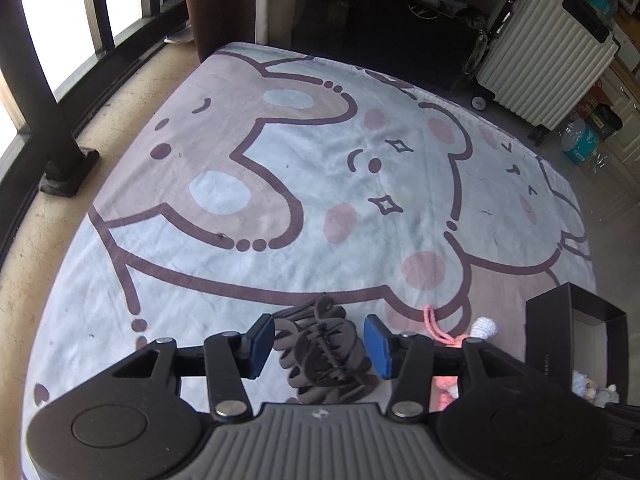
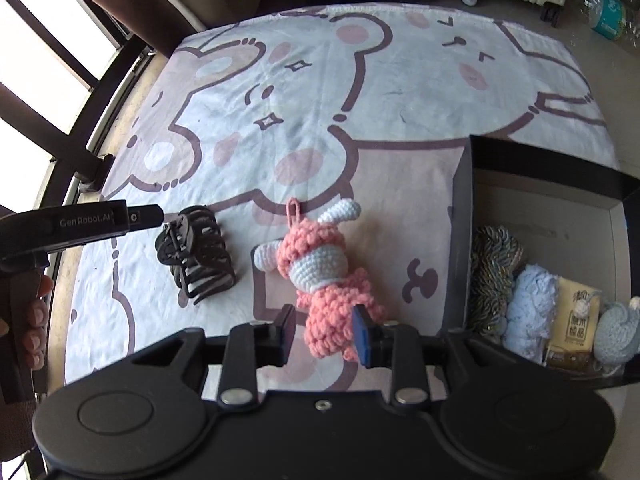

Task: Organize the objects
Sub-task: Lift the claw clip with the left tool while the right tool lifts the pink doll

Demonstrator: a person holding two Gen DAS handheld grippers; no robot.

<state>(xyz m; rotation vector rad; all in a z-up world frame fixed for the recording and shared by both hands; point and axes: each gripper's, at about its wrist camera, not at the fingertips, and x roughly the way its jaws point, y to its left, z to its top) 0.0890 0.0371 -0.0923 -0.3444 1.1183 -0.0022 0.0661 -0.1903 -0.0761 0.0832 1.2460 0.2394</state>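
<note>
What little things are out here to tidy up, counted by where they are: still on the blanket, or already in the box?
On the blanket: 2 (dark hair claw clip, pink crocheted doll)
In the black box: 4 (dark twisted cord bundle, pale blue knit piece, tan packet, blue-grey crocheted piece)
Total: 6

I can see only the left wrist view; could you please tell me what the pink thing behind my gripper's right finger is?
Observer: A pink crochet doll, lying on the blanket.
Operator: Is the right gripper gripping it?
Observer: No. The right gripper is open and straddles the doll's lower end, with a gap at one finger.
Operator: What is in the box?
Observer: The box holds a yarn skein, a blue knit, a packet and another blue crochet piece.
</note>
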